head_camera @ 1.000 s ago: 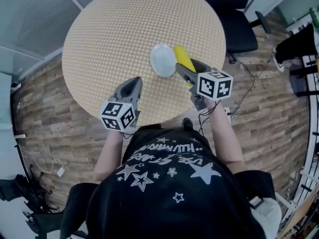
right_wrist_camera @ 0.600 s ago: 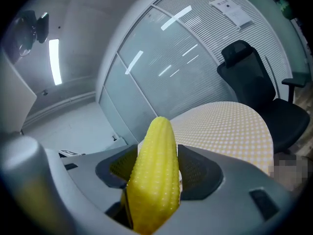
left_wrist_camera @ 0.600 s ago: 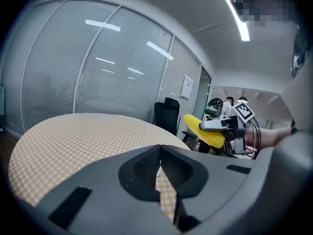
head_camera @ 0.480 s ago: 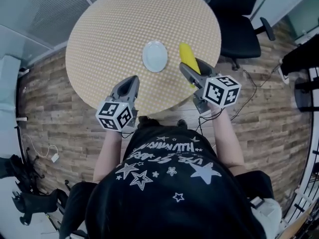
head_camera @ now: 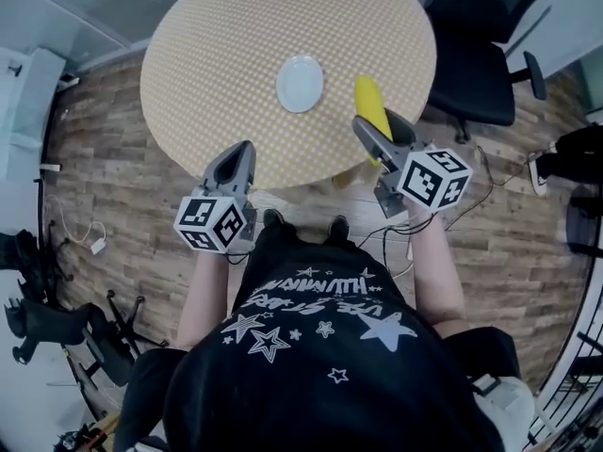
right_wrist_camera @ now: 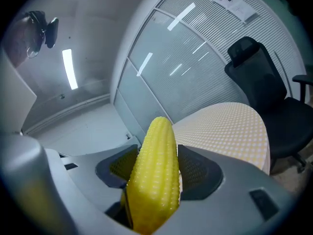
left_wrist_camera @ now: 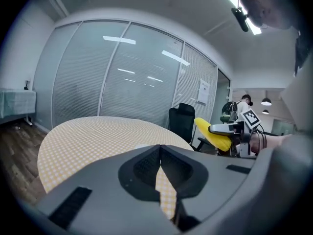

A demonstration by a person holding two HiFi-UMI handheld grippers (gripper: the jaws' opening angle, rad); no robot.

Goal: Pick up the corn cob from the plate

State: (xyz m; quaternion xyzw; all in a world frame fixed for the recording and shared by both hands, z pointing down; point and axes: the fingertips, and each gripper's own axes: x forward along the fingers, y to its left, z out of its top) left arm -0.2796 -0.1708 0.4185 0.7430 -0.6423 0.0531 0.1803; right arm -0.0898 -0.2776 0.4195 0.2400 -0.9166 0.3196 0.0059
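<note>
Yellow corn cob (head_camera: 372, 106) is clamped in the right claw (head_camera: 375, 128), now held clear of the empty white plate (head_camera: 300, 84) it was beside a second ago, near the desk (head_camera: 236, 45) edge. The left claw (head_camera: 242, 151) is closed on nothing, and the pickup looks complete.

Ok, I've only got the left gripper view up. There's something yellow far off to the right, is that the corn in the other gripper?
Observer: Yes. The right gripper view shows the corn cob clamped between the jaws of the right gripper, its tip poking out past them.
Operator: Is anything on the plate?
Observer: No. In the head view the plate is bare, sitting on the table.
Operator: Where's the cob relative to the plate?
Observer: In the head view it is off to the plate's right, clear of the rim, near the table's edge.
</note>
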